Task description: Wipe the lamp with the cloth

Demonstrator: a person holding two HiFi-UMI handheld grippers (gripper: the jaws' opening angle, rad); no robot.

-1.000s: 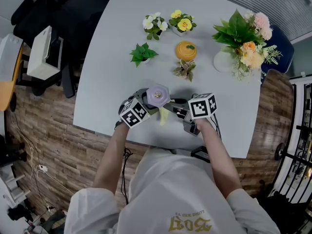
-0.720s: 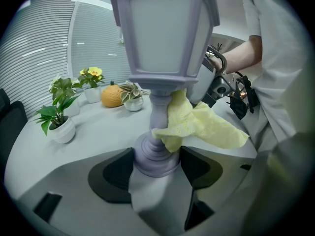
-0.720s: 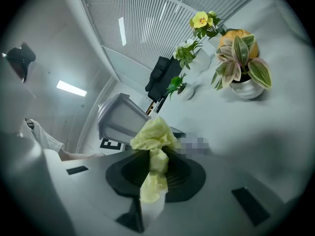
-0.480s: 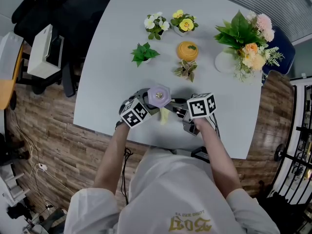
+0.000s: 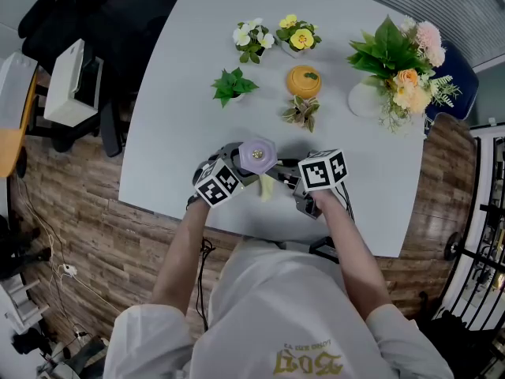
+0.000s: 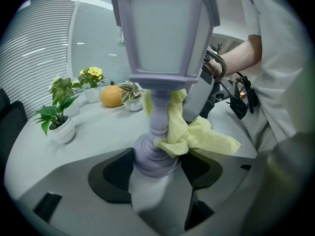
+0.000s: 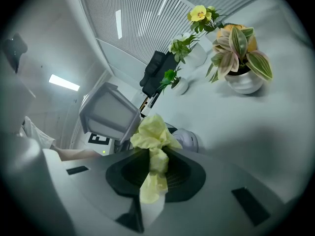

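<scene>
A pale lilac lantern-shaped lamp stands near the table's front edge. My left gripper is shut on the lamp's round base, seen close up in the left gripper view below the lamp head. My right gripper is shut on a yellow cloth. The cloth is bunched against the lamp's stem just under the head, on its right side. In the right gripper view the lamp head sits left of the cloth. From the head view only a yellow scrap of cloth shows.
Farther back on the white table are small potted plants, flower pots, an orange pot, a striped-leaf plant and a large bouquet. A black chair stands at the left. The table's front edge is close.
The right gripper has shifted slightly left and up toward the lamp with the cloth. The left gripper and lamp have stayed put.
</scene>
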